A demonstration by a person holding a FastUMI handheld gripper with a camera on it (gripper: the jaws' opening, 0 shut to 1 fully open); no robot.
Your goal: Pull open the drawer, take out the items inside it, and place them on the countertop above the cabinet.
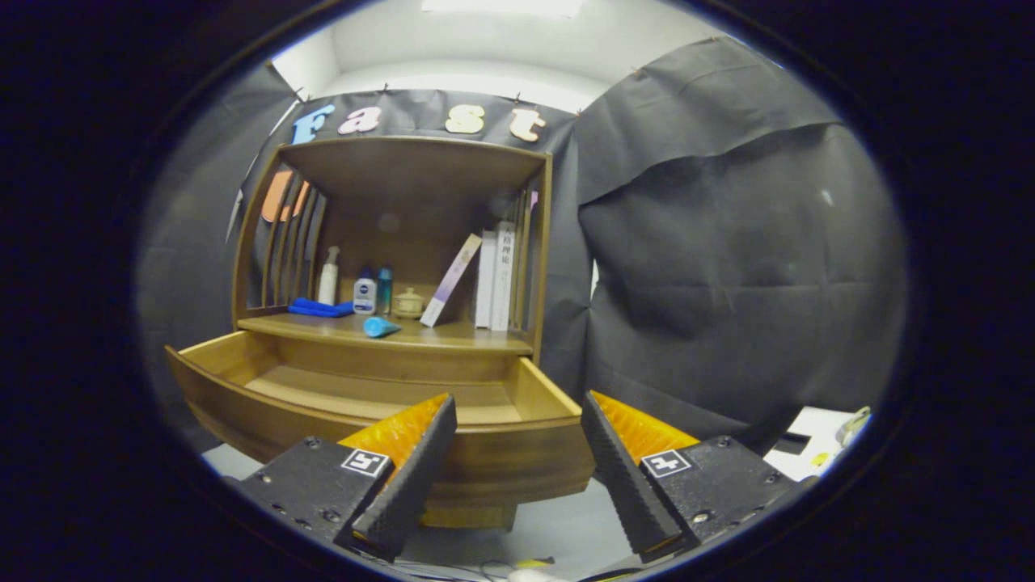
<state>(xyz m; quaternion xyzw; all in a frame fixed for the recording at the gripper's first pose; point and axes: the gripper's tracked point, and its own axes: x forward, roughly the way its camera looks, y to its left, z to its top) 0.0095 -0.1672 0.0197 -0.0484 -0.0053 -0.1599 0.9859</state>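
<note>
Just ahead of my fingers stands the drawer (380,404), pulled well out from under the cabinet (396,242); what I can see of its wooden floor is bare. Its curved front panel sits right behind my fingertips, and the near right corner of the drawer shows in the gap between them. My gripper (517,453) is spread wide and grasps nothing; neither finger touches the drawer.

Above the drawer, on the countertop (461,338), a small blue tube (380,326) lies on its side near the front lip. Behind the tube, toward the cabinet's back wall, stand a white-capped jar (365,294), a teal bottle (385,289) just beside it, and a small round pot (408,303) with a lid. Left of the jar a folded blue cloth (320,308) lies flat, with a white spray bottle (328,276) upright behind it. Right of the pot, a slim box (450,280) leans against a row of white books (495,276) that stand upright at the cabinet's right side. Slatted wooden sides frame the shelf, and a top board roofs it.

Black cloth (728,267) hangs behind and to the right of the cabinet. Below the drawer lies a pale tabletop (558,529), and well to the right of the drawer some small things lie on a white surface, too blurred to name.
</note>
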